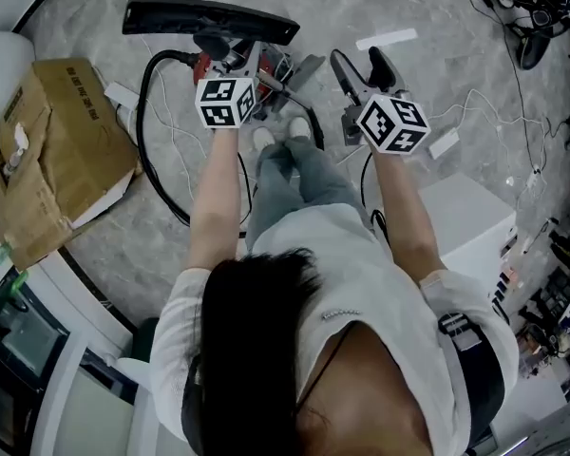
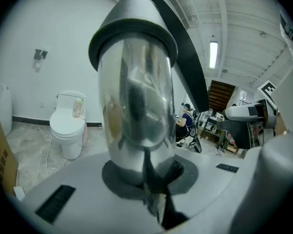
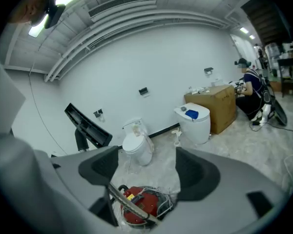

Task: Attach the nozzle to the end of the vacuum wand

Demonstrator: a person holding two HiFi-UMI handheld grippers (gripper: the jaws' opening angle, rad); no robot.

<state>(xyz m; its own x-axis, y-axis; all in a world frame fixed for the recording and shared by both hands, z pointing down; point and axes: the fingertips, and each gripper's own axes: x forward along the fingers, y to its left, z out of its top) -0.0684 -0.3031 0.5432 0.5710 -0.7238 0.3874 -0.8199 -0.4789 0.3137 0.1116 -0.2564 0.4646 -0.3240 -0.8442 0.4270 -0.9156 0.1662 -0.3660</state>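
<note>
My left gripper is shut on the silver vacuum wand, which stands up between its jaws. The black floor nozzle sits at the wand's far end, above the red vacuum canister on the floor. My right gripper hangs to the right of the wand, open, with nothing between its fingers; through the gap I see the canister.
A black hose loops over the floor by a cardboard box. A toilet and a white bin stand by the wall. A white box is at my right; cables trail nearby.
</note>
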